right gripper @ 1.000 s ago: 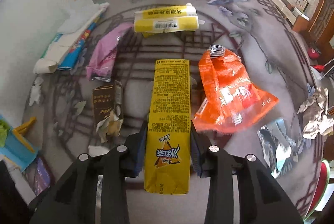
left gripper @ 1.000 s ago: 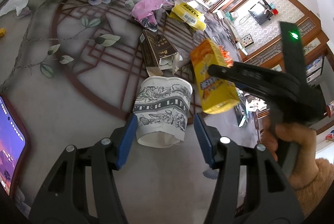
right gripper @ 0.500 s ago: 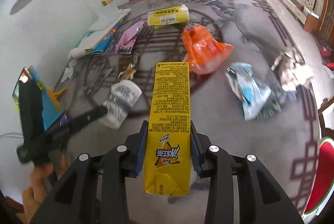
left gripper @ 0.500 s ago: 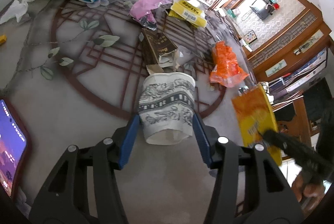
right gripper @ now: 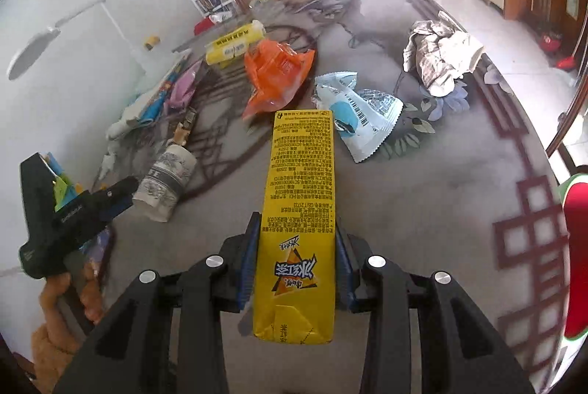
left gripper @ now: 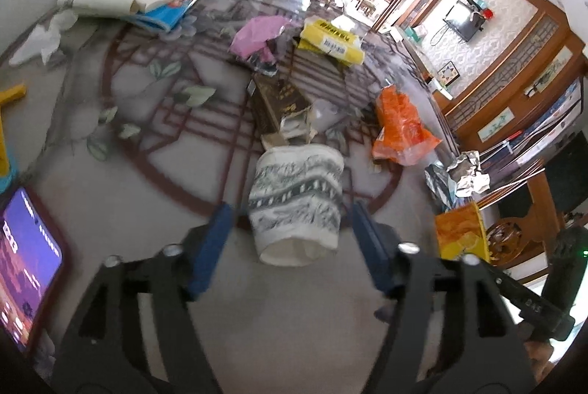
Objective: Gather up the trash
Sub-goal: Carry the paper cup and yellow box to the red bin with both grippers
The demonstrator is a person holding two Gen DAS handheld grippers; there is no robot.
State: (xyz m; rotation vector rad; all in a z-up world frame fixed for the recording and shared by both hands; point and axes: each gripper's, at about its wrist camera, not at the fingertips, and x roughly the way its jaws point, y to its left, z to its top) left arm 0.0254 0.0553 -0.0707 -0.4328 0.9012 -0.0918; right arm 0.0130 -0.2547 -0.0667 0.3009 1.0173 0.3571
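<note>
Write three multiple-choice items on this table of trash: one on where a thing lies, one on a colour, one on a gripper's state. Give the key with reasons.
1. Where is the paper cup?
A. Lying on its side between the open fingers of the left gripper
B. Standing upright by the foil wad
C. Stacked on the orange bag

2. What colour is the drink carton held by the right gripper?
A. Pink
B. Yellow
C. Blue

3. How do the left gripper's jaws stand?
A. Shut on the cup
B. Open, with gaps on both sides of the cup
C. Shut on nothing

Key: 1 A, the cup's open mouth faces the left wrist camera and it lies between the blue pads. 2 B, the carton is yellow with black print. 3 B, table surface shows between each pad and the cup.
</note>
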